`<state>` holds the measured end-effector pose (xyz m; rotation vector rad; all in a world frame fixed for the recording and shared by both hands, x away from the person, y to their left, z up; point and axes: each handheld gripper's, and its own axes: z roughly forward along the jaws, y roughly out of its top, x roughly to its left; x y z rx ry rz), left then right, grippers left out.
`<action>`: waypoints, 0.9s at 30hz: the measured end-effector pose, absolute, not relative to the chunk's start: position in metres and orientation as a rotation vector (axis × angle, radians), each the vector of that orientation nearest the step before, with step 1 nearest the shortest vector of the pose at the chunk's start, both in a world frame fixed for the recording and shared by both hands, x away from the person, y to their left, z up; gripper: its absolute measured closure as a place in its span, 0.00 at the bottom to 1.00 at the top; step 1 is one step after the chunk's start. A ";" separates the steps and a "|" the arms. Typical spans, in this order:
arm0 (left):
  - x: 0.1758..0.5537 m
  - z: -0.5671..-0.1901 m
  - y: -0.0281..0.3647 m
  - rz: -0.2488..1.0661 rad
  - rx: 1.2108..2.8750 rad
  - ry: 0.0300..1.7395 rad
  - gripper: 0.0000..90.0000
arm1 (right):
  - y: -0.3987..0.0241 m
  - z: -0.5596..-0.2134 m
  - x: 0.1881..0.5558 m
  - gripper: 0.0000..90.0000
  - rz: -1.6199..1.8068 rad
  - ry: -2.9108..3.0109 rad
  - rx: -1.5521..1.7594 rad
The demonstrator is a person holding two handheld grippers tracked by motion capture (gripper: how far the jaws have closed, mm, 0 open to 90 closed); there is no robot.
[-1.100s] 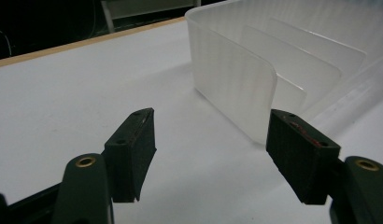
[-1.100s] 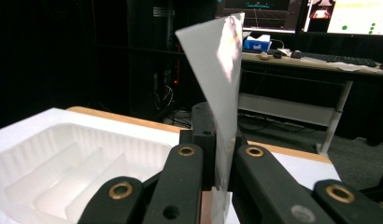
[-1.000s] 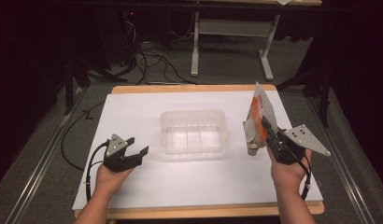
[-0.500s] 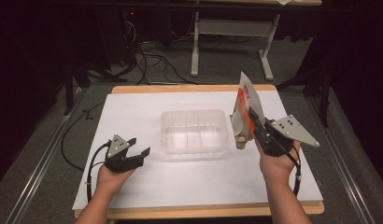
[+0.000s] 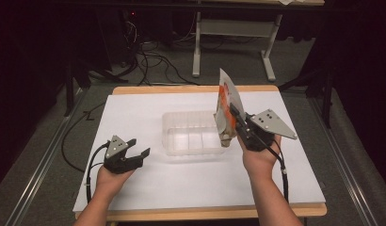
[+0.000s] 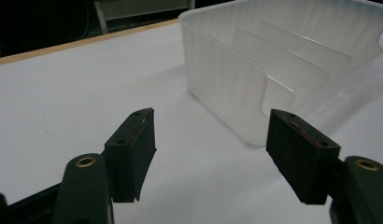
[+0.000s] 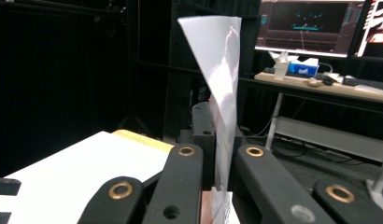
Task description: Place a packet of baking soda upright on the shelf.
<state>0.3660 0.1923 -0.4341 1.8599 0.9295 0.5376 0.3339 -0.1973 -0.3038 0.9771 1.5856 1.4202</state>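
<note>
Right claw (image 5: 234, 123) is pinching a packet (image 5: 225, 109) upright at the bin's (image 5: 191, 133) right rim, not yet inside; left claw (image 5: 134, 153), wide open and empty, is resting left of the bin.

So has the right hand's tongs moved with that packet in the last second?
Yes. The right tongs, shut on the packet, moved left toward the clear container; the packet now overlaps its right edge.

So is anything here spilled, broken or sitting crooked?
Nothing stands out. The clear plastic container sits upright on the white table, and the right hand-held gripper holds an orange-and-white packet upright above the container's right end. No spill is visible.
</note>
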 end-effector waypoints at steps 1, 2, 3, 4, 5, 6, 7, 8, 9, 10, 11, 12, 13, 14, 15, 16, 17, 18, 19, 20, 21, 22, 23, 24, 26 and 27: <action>0.366 -0.434 0.192 0.539 1.859 0.928 0.37 | -0.195 -0.305 0.336 1.00 1.423 1.588 0.982; 0.366 -0.434 0.192 0.539 1.858 0.929 0.37 | -0.192 -0.307 0.338 1.00 1.427 1.589 0.981; 0.366 -0.434 0.192 0.539 1.858 0.929 0.37 | -0.192 -0.307 0.338 1.00 1.427 1.589 0.981; 0.366 -0.434 0.192 0.539 1.861 0.930 0.37 | -0.187 -0.309 0.341 1.00 1.444 1.590 0.991; 0.366 -0.434 0.193 0.539 1.862 0.930 0.37 | -0.185 -0.310 0.343 1.00 1.455 1.587 0.991; 0.366 -0.434 0.193 0.543 1.857 0.931 0.37 | -0.183 -0.311 0.344 1.00 1.458 1.591 0.992; 0.366 -0.434 0.193 0.542 1.853 0.933 0.37 | -0.181 -0.312 0.346 1.00 1.460 1.594 0.990; 0.366 -0.434 0.194 0.542 1.850 0.934 0.37 | -0.179 -0.313 0.348 1.00 1.465 1.597 0.989; 0.367 -0.433 0.194 0.542 1.847 0.936 0.37 | -0.176 -0.315 0.349 1.00 1.470 1.600 0.994; 0.367 -0.433 0.194 0.542 1.847 0.936 0.37 | -0.176 -0.315 0.349 1.00 1.470 1.600 0.994; 0.367 -0.433 0.194 0.542 1.846 0.937 0.37 | -0.171 -0.318 0.354 1.00 1.473 1.613 0.993; 0.368 -0.434 0.195 0.543 1.844 0.937 0.37 | -0.168 -0.319 0.356 1.00 1.473 1.618 0.990; 0.368 -0.434 0.195 0.542 1.843 0.938 0.37 | -0.166 -0.320 0.357 1.00 1.468 1.622 0.987; 0.368 -0.434 0.195 0.540 1.844 0.939 0.37 | -0.164 -0.321 0.358 1.00 1.470 1.627 0.988; 0.368 -0.434 0.195 0.540 1.844 0.939 0.37 | -0.162 -0.322 0.360 1.00 1.468 1.632 0.990; 0.367 -0.434 0.195 0.539 1.844 0.938 0.37 | -0.159 -0.324 0.362 1.00 1.467 1.639 0.998; 0.367 -0.434 0.195 0.539 1.844 0.938 0.37 | -0.157 -0.326 0.364 1.00 1.466 1.642 0.995; 0.366 -0.433 0.194 0.539 1.852 0.925 0.37 | -0.155 -0.328 0.367 1.00 1.462 1.651 1.006; 0.366 -0.433 0.194 0.539 1.852 0.925 0.37 | -0.155 -0.328 0.367 1.00 1.462 1.651 1.006; 0.365 -0.433 0.193 0.540 1.851 0.923 0.37 | -0.151 -0.331 0.371 1.00 1.459 1.662 1.015; 0.366 -0.433 0.193 0.540 1.850 0.924 0.37 | -0.149 -0.333 0.373 1.00 1.459 1.664 1.013; 0.366 -0.434 0.194 0.541 1.851 0.925 0.37 | -0.148 -0.334 0.374 1.00 1.453 1.667 1.023; 0.366 -0.433 0.194 0.541 1.852 0.927 0.37 | -0.146 -0.335 0.376 1.00 1.457 1.670 1.021; 0.367 -0.433 0.195 0.538 1.849 0.931 0.37 | -0.145 -0.336 0.378 1.00 1.457 1.670 1.024; 0.368 -0.434 0.196 0.540 1.845 0.937 0.37 | -0.143 -0.339 0.382 1.00 1.454 1.676 1.021; 0.368 -0.434 0.196 0.540 1.845 0.939 0.37 | -0.141 -0.340 0.384 1.00 1.456 1.678 1.024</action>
